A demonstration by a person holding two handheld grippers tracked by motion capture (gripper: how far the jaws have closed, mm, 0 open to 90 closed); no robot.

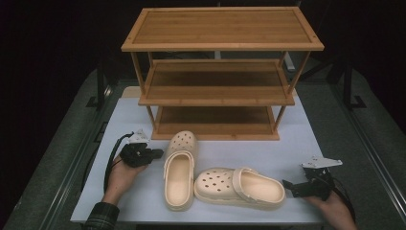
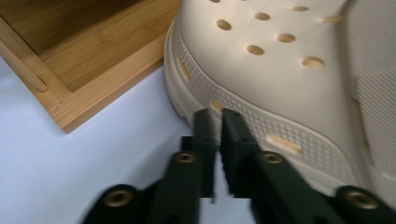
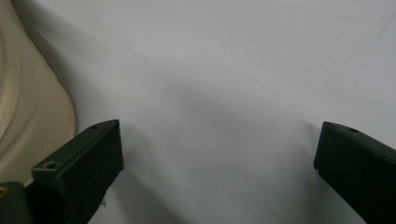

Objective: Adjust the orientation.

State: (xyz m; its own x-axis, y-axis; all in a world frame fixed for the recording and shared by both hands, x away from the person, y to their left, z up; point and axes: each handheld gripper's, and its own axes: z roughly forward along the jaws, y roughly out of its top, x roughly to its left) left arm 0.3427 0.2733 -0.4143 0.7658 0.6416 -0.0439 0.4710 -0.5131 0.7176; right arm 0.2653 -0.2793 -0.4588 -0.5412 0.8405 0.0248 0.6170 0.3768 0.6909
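Our left gripper point(image 1: 154, 154) sits low over the table with its jaws nearly together, only a thin slit showing between them, and nothing lies in that slit. In the left gripper view the tips point(image 2: 215, 122) stand right at the ribbed sole edge of the upright clog point(image 2: 289, 70); whether they touch the sole or stop just short we cannot tell. In the high view that clog point(image 1: 180, 168) lies just beside this gripper, toe toward the rack and heel toward us. Past its toe, a little farther from the gripper, we see the lowest board of the wooden shoe rack point(image 2: 74, 60), its corner resting on the white table point(image 2: 70, 177).

Our right gripper point(image 1: 293, 186) is held at the near right of the table with its jaws spread wide and nothing between them, just bare white surface point(image 3: 224, 93). Its tips point toward the heel of the second clog point(image 1: 239, 187), which lies crosswise just beside them, toe near the side of the first clog. In the right gripper view a cream edge of that clog point(image 3: 32, 116) shows just outside one jaw.

The rack point(image 1: 220, 72), three shelves high, stands beyond both clogs, well apart from the right gripper.
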